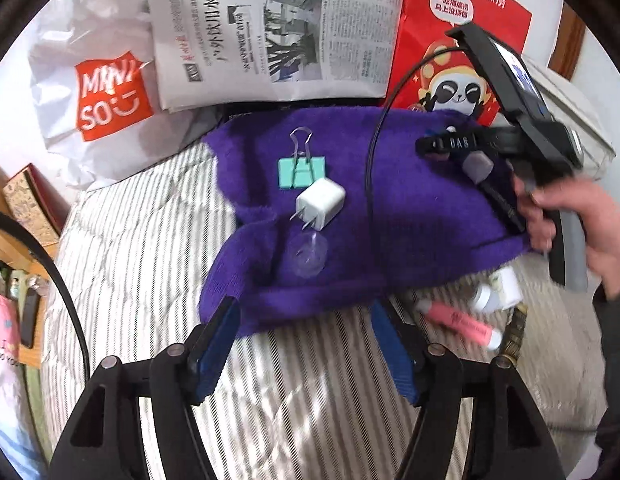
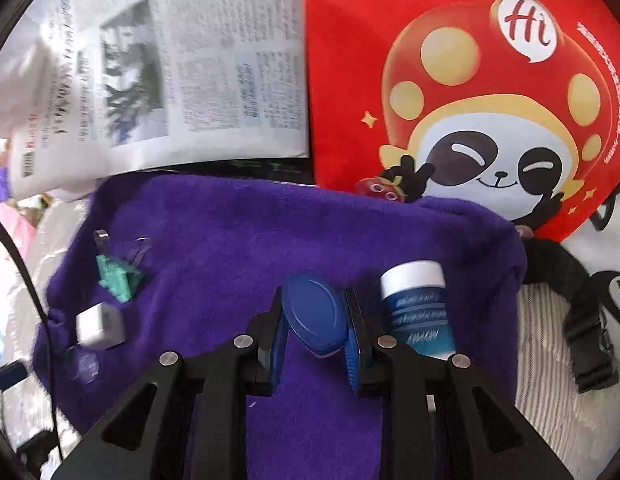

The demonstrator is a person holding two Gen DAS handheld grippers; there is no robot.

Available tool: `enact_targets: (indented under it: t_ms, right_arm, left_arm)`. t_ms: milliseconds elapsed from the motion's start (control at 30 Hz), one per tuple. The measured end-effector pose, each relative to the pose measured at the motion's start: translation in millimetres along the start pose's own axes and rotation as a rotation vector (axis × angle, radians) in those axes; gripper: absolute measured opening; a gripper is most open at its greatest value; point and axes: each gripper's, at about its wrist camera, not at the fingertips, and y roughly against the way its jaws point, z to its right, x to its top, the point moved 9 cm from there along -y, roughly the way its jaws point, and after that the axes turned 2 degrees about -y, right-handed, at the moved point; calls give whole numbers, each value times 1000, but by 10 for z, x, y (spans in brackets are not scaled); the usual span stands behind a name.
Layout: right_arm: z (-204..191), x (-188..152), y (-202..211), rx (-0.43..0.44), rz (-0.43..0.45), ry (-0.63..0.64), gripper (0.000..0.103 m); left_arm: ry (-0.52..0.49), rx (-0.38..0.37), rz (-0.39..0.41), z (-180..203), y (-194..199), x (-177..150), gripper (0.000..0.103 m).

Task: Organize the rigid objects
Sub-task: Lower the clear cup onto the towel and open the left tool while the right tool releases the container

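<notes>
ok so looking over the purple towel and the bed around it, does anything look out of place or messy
Yes. The purple towel is rumpled and skewed across the striped bedding. A pink tube and small white containers lie off it by its lower right edge, while the binder clip, white charger plug and clear suction cup sit on it.

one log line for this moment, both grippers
left gripper: open, empty | right gripper: shut on blue oval case | purple towel: holds binder clip, white charger
</notes>
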Motion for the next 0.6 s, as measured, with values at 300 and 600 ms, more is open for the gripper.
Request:
enact_targets:
  t_ms: [300, 600]
  right_arm:
    - [34, 16, -180, -5, -49, -2, 25]
    - [64, 74, -225, 2, -61, 18, 26]
  left_arm:
    - [77, -8, -26, -144, 25, -315, 66]
    - [111, -19, -39, -156, 85, -505, 66]
